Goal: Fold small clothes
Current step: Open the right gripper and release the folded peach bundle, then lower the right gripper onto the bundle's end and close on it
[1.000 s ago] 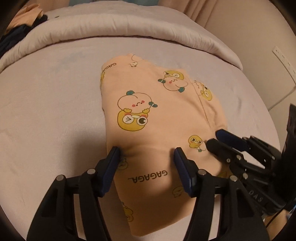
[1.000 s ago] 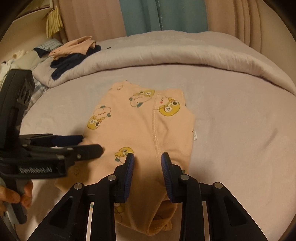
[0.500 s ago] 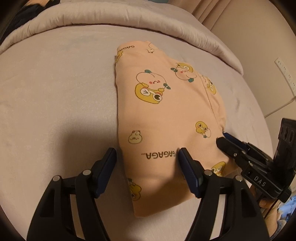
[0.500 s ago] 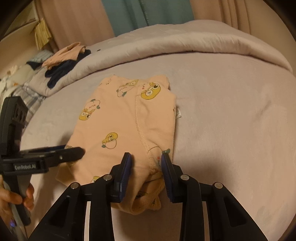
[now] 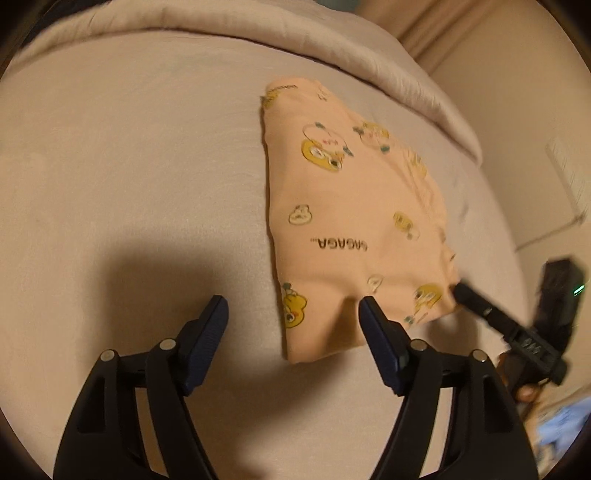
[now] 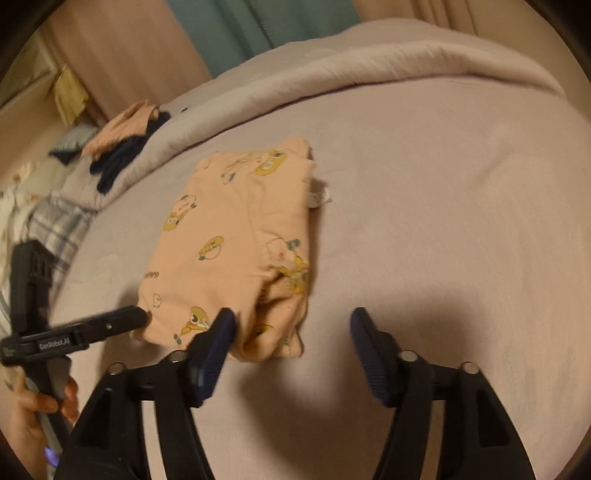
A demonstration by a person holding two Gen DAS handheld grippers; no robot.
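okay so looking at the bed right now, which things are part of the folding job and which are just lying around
Part of the job:
- peach cartoon-print garment, folded on the bed sheet
- left hand-held gripper, open
- right hand-held gripper, open

Just lying about:
- pile of clothes at the bed's far edge
- rolled duvet
- curtains

The folded garment (image 6: pixel 236 236) lies on the bed sheet (image 6: pixel 424 206). Behind the garment runs the rolled duvet (image 6: pixel 332 66); a clothes pile (image 6: pixel 122 140) sits on it, left.

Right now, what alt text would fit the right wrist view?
A folded peach garment with cartoon prints lies on a lilac bedsheet. The right gripper, jaws open, sits at its near edge; the left gripper reaches in from the left.
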